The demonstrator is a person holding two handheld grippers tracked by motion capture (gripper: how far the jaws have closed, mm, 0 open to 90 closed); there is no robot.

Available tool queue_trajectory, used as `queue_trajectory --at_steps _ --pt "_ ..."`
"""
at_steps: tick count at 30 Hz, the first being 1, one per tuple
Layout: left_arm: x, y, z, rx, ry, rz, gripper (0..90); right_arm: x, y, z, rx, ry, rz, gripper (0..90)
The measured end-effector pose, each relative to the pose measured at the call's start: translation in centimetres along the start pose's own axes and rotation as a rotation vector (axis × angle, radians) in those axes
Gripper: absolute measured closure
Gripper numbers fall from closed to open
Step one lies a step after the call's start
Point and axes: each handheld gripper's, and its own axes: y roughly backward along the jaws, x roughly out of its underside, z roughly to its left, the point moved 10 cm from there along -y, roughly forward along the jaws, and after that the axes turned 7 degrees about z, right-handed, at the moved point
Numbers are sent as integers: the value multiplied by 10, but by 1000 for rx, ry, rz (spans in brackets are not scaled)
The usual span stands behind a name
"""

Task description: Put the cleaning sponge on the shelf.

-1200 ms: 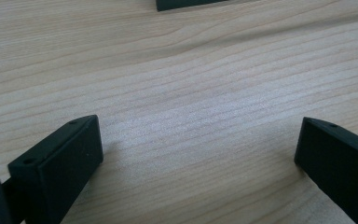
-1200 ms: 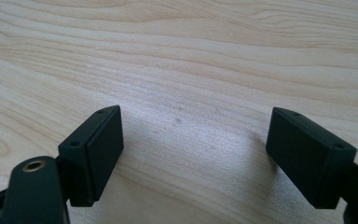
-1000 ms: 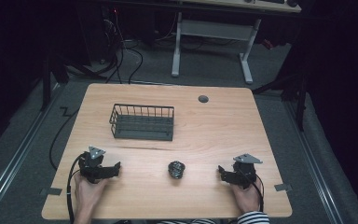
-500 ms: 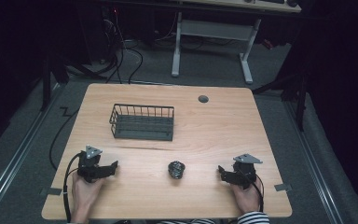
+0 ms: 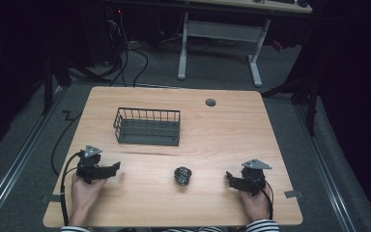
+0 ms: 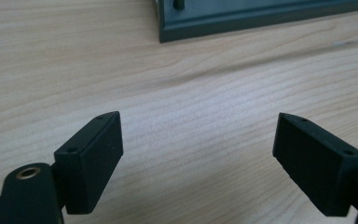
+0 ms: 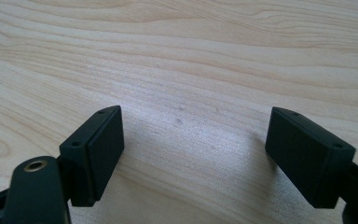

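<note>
**Both grippers held wide beside a small dark object**

A wooden table (image 5: pixel 212 125) is seen from above, and a small dark rounded object (image 5: pixel 182 175) is taken here as the landmark. It lies on the bare wood toward the near edge, roughly midway across the table's width. What kind of object it is cannot be told at this size.

The left gripper (image 5: pixel 112 167) is held to the left of the object, well apart from it, with its jaws pointed toward it. In the left gripper view, the left gripper (image 6: pixel 198 154) is shown with its jaws spread wide, only wood grain lying between them. The left hand (image 5: pixel 84 191) is wrapped around the body from the near side, and a black cable (image 5: pixel 64 181) is looped from the gripper down past the wrist.

The right gripper (image 5: pixel 229 177) is held to the right of the object, closer to it than the left one but apart from it, its jaws turned toward it. In the right gripper view, the right gripper (image 7: pixel 193 151) is likewise seen spread wide over bare wood. It is gripped by the right hand (image 5: pixel 255 203), and a striped sleeve (image 5: pixel 256 226) is visible at the wrist.

A dark wire basket (image 5: pixel 148 126) stands beyond the object and a little to its left, well apart; a corner of the basket's base (image 6: pixel 261 16) is seen at the top of the left gripper view. A round grommet (image 5: pixel 210 102) is set in the table farther beyond the object, near the far edge.
</note>
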Motion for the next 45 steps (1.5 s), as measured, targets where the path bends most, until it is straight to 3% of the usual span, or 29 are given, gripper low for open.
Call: queue_trajectory --at_steps 6,17,26,35,45 --pt "-11 6 0 -1 3 -11 167 0 0 0 0 0 0 196" --pt "-38 26 -1 10 45 -47 151 0 0 0 0 0 0 197" --pt "-57 41 5 18 48 -80 145 0 0 0 0 -1 0 198" --pt "-76 40 5 32 67 -107 145 0 0 0 0 0 -1 199" --pt "-102 32 7 58 84 -92 158 0 0 0 -1 1 -1 201"
